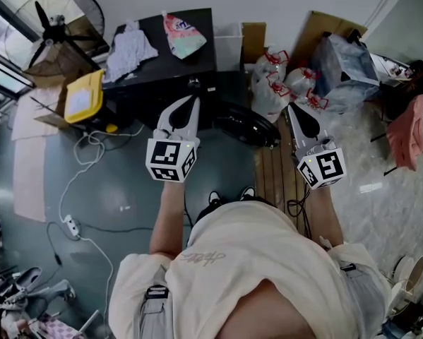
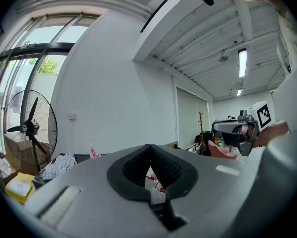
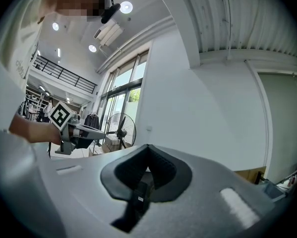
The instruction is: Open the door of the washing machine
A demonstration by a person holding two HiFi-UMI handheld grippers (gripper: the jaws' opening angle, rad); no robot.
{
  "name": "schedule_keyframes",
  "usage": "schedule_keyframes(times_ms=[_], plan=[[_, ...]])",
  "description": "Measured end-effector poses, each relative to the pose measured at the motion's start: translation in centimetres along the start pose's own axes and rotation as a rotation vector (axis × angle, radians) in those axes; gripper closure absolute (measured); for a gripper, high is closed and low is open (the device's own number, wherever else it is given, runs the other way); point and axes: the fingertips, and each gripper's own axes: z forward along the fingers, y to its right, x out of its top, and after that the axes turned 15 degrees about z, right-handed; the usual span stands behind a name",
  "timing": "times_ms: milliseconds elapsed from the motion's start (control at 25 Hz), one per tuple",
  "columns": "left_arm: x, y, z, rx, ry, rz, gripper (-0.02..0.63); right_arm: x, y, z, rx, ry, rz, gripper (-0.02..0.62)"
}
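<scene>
A black box-shaped machine [image 1: 165,73] stands against the far wall, with a patterned cloth [image 1: 130,44] and a pink pouch [image 1: 183,34] on its top. I cannot make out its door. My left gripper [image 1: 194,99] is held just in front of it, jaws shut with nothing between them. My right gripper [image 1: 292,106] hovers to the right, over the white plastic bags [image 1: 271,83], also shut and empty. In the left gripper view the closed jaws [image 2: 149,147] point level at the white wall. The right gripper view shows its closed jaws [image 3: 148,146] the same way.
A standing fan [image 1: 59,23] and a yellow container [image 1: 84,96] are at the left. A black round object [image 1: 246,126] lies on the floor right of the machine. A white cable with a power strip [image 1: 71,224] runs across the floor, and a wooden board [image 1: 275,171] lies by my feet.
</scene>
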Motion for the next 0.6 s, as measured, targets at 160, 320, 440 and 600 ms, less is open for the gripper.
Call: schedule_keyframes(times_ms=[160,320,440,600], plan=[[-1.3,0.4,-0.4,-0.007,-0.027,-0.015,0.589,-1.2,-0.4,0.0,0.001,-0.017,0.013,0.595],[-2.0,0.3,-0.8,-0.007,-0.038,-0.032,0.589,-1.3,-0.6,-0.1,-0.003,-0.028,0.008,0.595],[-1.8,0.4,-0.5,-0.013,-0.03,-0.035,0.589,-1.2,-0.5,-0.2,-0.011,-0.033,0.001,0.595],[-1.9,2.0,-0.4,-0.06,-0.023,-0.04,0.589,-1.9,-0.2,-0.9,-0.039,-0.037,0.015,0.595]])
